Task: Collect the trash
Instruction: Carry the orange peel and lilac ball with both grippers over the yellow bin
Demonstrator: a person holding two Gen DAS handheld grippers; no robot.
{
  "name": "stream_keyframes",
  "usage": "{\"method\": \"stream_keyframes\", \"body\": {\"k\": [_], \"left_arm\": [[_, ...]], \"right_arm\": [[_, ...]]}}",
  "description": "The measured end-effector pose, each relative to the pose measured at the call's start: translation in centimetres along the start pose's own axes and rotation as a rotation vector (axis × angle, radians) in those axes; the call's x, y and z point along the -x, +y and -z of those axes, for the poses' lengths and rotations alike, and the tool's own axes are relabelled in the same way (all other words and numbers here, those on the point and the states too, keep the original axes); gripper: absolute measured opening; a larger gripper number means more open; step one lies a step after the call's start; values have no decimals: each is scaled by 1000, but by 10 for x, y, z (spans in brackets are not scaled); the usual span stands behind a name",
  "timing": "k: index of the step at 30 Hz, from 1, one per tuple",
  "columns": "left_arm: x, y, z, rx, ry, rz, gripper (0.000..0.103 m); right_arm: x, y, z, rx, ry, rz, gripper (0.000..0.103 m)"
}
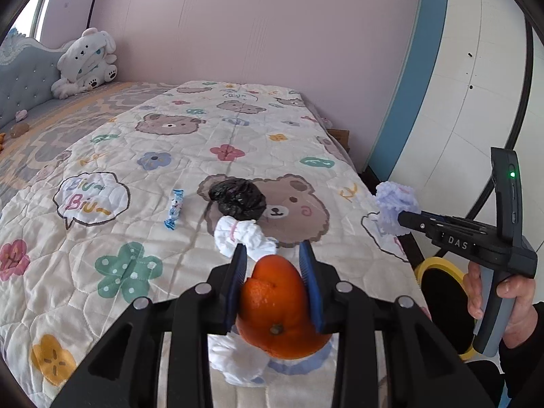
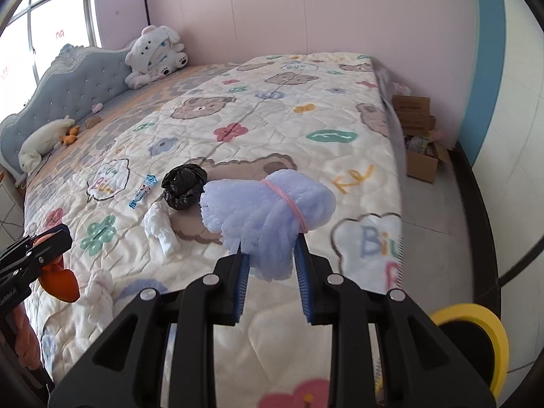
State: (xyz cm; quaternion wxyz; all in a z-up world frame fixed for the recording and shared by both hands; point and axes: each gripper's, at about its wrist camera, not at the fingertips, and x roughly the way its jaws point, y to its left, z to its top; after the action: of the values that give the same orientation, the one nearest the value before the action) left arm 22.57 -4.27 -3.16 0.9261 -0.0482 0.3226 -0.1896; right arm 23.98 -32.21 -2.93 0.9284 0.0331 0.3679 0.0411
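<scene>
Orange peel (image 1: 277, 309) is clamped in the left gripper (image 1: 274, 265) and foam netting (image 2: 265, 210) in the right gripper (image 2: 272, 261), while beyond them a black bag (image 1: 238, 199), candy wrapper (image 1: 175, 209) and tissue (image 1: 243, 236) are left uncollected.

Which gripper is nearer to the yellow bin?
Right. The right gripper, clamping purple foam netting, hangs just above the yellow bin; the left gripper, gripping orange peel, is over the quilt.

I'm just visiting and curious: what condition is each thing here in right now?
Left tool: shut on orange peel.
Orange peel: held, lifted.
Right tool: shut on foam net.
Foam net: bundled, tied with a pink band, held.
Black bag: crumpled, lying on the quilt.
Candy wrapper: lying on the quilt.
White tissue: crumpled, on the quilt.
Yellow bin: open.
</scene>
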Motion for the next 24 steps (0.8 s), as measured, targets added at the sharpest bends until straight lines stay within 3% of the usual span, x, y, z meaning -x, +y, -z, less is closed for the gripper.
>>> {"method": "stream_keyframes", "body": {"k": [11, 24], "left_arm": [[19, -93, 1, -114, -10, 126, 30], [4, -193, 3, -242, 19, 247, 30]], "right_arm": [[95, -65, 47, -105, -67, 57, 25], [154, -138, 91, -206, -79, 149, 25]]}}
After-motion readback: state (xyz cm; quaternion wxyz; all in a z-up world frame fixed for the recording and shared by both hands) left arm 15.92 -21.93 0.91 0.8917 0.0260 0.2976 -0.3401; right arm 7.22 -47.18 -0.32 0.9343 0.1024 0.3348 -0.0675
